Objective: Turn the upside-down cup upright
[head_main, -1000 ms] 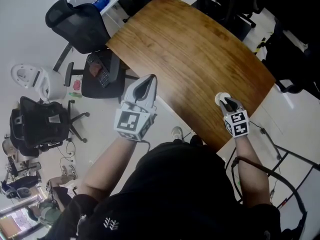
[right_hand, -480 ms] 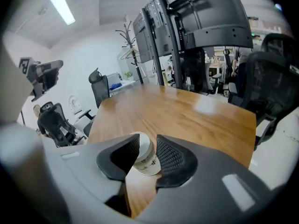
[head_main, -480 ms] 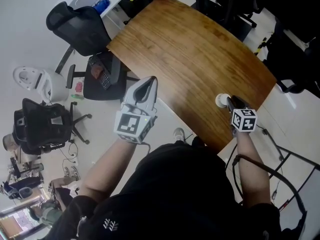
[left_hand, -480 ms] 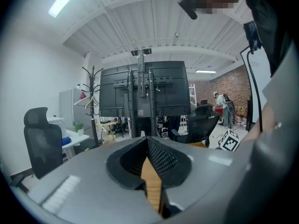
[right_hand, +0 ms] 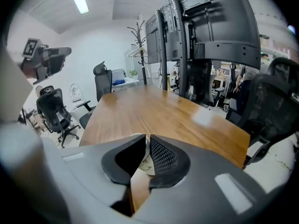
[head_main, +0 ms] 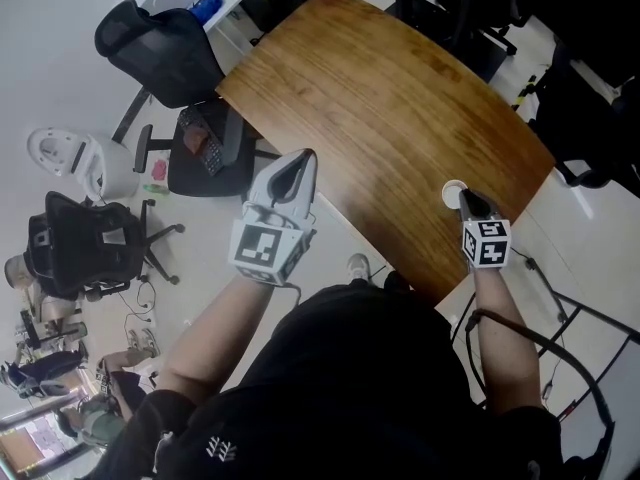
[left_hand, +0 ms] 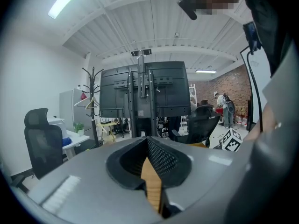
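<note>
My right gripper (head_main: 466,197) reaches down onto the wooden table (head_main: 380,98), close to its near right corner. The cup (head_main: 453,193) is there, small and white, just in front of my marker cube. From the head view I see a round white ring with a darker middle, so its mouth seems to look upward, but it is too small to be sure.

In the right gripper view, the jaws of the right gripper (right_hand: 147,141) are closing. Only a thin slit is left between the pads, and a piece of the cup (right_hand: 145,166) sits in that slit, so I am pinching its wall. The body of the gripper covers most of the cup from this side.

My left gripper (head_main: 300,158) hangs beside the table's near left edge, over the floor, well apart from the cup. In the left gripper view its tips (left_hand: 147,139) are pressed together with nothing in them.

Beyond the cup the table (right_hand: 154,111) runs away as bare wood. At the far end stand a tall black stand (right_hand: 205,31) and a coat rack (left_hand: 92,85). On the floor to my left are a black office chair (head_main: 150,43), a second one (head_main: 80,243), and a seat with small things lying on it (head_main: 205,148). A black cable (head_main: 540,343) runs beside my right forearm.
</note>
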